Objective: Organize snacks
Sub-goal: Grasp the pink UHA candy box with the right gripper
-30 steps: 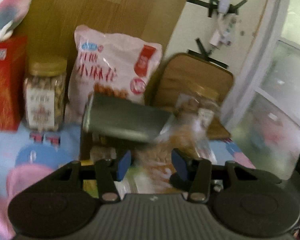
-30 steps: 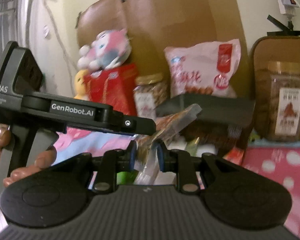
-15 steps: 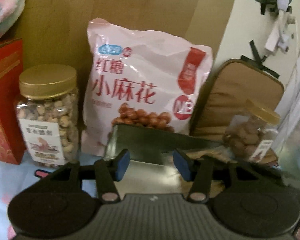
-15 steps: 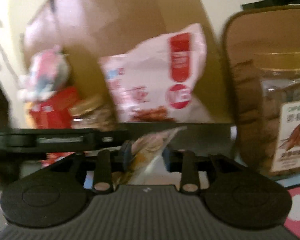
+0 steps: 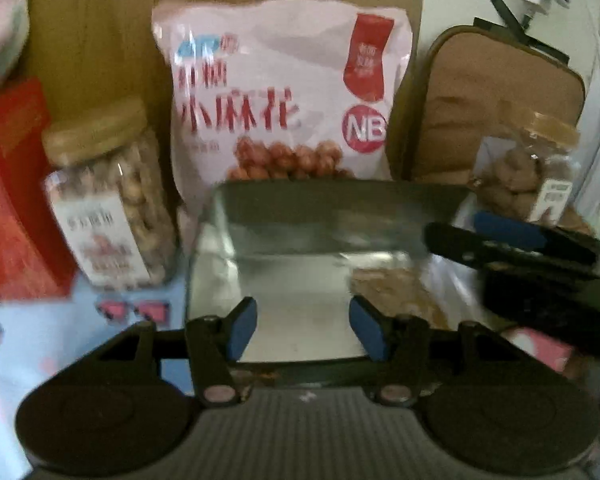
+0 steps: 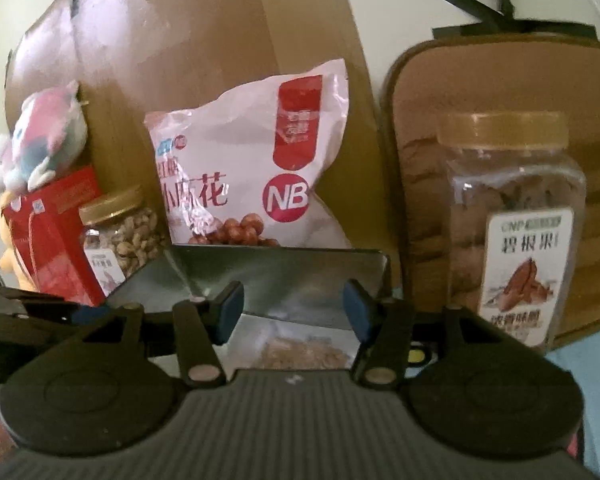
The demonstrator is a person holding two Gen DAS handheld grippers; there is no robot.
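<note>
**Both tools over open tin, snack packet inside**

Left tool (image 5: 302, 326) points down into the metal tin (image 5: 324, 216), jaws partly apart, nothing between them. Right tool (image 6: 290, 312) also over the tin, its jaws have just been opening, nothing held. Snack packet (image 6: 304, 354) lies on the tin floor, right side in the left view. Behind the tin: pink snack bag (image 5: 280, 92) upright, nut jar (image 5: 108, 208) to its left, second jar (image 6: 516, 232) at right against a brown cushion (image 5: 496, 96). Red box (image 6: 52, 236) far left.
</note>
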